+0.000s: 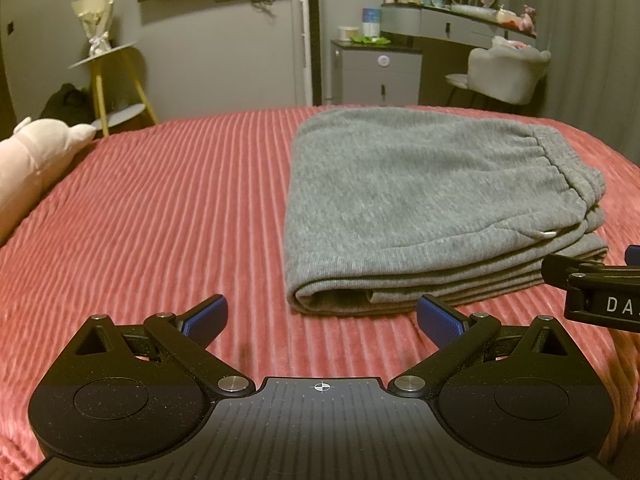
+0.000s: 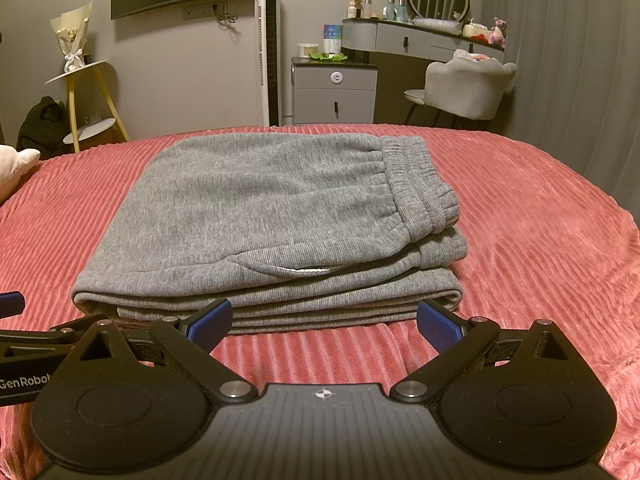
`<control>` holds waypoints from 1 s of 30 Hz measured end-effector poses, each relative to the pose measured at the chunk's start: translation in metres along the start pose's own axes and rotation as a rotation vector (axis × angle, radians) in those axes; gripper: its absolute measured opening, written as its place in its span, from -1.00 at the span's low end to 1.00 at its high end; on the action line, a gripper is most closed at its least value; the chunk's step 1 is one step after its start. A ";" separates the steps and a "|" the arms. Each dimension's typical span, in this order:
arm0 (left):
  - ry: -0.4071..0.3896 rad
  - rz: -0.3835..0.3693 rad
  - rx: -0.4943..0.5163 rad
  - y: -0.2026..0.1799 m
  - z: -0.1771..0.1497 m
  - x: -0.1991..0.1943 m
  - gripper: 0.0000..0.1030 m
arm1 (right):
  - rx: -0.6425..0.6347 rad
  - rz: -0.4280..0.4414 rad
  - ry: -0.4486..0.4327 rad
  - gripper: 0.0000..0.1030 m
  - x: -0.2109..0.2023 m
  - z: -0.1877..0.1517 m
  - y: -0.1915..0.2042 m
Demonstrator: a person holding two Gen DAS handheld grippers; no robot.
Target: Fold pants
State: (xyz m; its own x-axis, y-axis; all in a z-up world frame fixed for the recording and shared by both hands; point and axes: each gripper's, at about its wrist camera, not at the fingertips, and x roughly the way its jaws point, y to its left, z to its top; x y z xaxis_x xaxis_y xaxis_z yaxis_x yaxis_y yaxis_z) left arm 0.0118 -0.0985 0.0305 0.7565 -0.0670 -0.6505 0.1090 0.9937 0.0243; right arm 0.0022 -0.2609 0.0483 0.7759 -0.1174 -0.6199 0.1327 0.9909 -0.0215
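Right wrist view showed gray pants (image 2: 264, 216) folded compactly on the bed (image 2: 520, 216), apparently finished. Both tongs, right (image 2: 325, 326) and left (image 1: 322, 322), gaped wide and empty just before the pants.

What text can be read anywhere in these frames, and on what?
"DA": on the right gripper body, cut off by the frame edge.
"GenRobot": on the left gripper body, end hidden.
Blue-and-white box on the cabinet: print too blurred to read.
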 end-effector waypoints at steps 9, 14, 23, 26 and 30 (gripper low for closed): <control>-0.001 0.002 0.001 0.000 0.000 -0.001 1.00 | 0.009 0.002 0.000 0.92 0.001 0.000 -0.005; -0.002 0.001 -0.003 0.001 0.000 -0.001 1.00 | 0.012 0.000 0.000 0.92 0.000 0.002 -0.006; -0.012 -0.020 -0.020 0.004 0.002 -0.003 1.00 | -0.009 -0.010 0.000 0.92 -0.001 0.002 -0.003; -0.017 -0.024 -0.023 0.003 0.002 -0.004 1.00 | -0.016 -0.013 0.000 0.92 0.000 0.003 -0.002; -0.018 -0.028 -0.033 0.005 0.003 -0.004 1.00 | -0.021 -0.017 0.004 0.92 0.001 0.003 -0.002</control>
State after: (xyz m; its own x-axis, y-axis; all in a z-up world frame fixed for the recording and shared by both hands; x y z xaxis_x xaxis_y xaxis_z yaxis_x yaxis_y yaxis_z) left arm 0.0116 -0.0939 0.0351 0.7649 -0.0962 -0.6369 0.1095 0.9938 -0.0186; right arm 0.0042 -0.2636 0.0499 0.7711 -0.1340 -0.6225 0.1326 0.9900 -0.0488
